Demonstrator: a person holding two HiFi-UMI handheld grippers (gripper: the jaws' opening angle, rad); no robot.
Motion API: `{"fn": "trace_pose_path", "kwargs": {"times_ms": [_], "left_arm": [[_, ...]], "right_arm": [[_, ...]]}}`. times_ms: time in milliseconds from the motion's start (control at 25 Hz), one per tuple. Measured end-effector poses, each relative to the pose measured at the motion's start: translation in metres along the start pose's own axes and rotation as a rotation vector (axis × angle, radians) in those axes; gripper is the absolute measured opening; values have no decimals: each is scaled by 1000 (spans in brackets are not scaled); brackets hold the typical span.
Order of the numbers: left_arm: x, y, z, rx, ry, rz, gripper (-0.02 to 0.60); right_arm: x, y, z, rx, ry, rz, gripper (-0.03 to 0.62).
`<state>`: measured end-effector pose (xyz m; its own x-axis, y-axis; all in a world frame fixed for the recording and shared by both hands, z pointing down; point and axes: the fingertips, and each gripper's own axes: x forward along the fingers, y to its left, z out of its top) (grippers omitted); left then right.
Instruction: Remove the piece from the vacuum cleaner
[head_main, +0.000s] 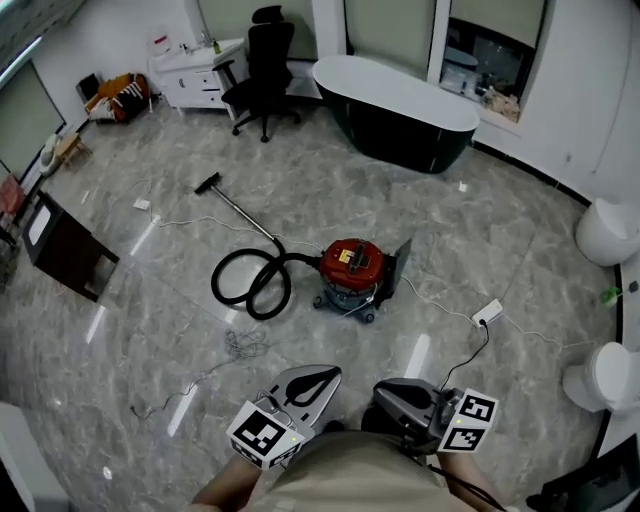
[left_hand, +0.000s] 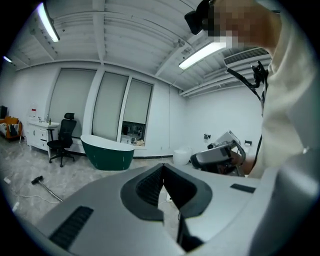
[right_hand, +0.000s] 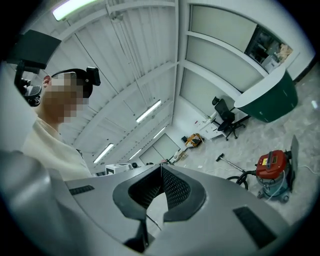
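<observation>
Out on the marble floor (head_main: 455, 245), well ahead of you: red vacuum cleaner (head_main: 352, 268), hose (head_main: 250, 285) looped beside it. Your left claw (head_main: 318, 378) and right claw (head_main: 395, 395) are clenched and empty, tucked near your body, likely because nothing's within reach.

The vacuum cleaner (head_main: 352, 268), a squat canister with a red top on a pale wheeled base, stands upright well in front of the dark bathtub (head_main: 395, 112), its black hose (head_main: 250, 285) looped beside it and joined to a metal wand (head_main: 243, 215) that ends in a black floor nozzle (head_main: 207, 183) left of the tub.
</observation>
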<state>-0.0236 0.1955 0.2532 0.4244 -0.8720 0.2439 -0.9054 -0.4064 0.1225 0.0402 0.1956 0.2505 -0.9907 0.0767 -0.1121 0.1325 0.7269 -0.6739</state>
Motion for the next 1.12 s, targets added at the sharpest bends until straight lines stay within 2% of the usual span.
{"fn": "trace_pose_path", "kwargs": {"times_ms": [280,560,760,960,1120], "left_arm": [[98,-7,35,57,52,-34,3],[162,-4,53,75,76,7,3],[182,4,52,90,111,33,3],[192,20,61,92,73,45,3],[198,37,57,99,46,18,3]], "right_arm": [[-49,-68,59,22,-52,-22,3],[-71,-112,102,3,-12,23,3],[-77,-133,116,29,-15,29,3],[-64,-142,115,23,27,48,3],[-53,-154,120,-10,33,11,3]]}}
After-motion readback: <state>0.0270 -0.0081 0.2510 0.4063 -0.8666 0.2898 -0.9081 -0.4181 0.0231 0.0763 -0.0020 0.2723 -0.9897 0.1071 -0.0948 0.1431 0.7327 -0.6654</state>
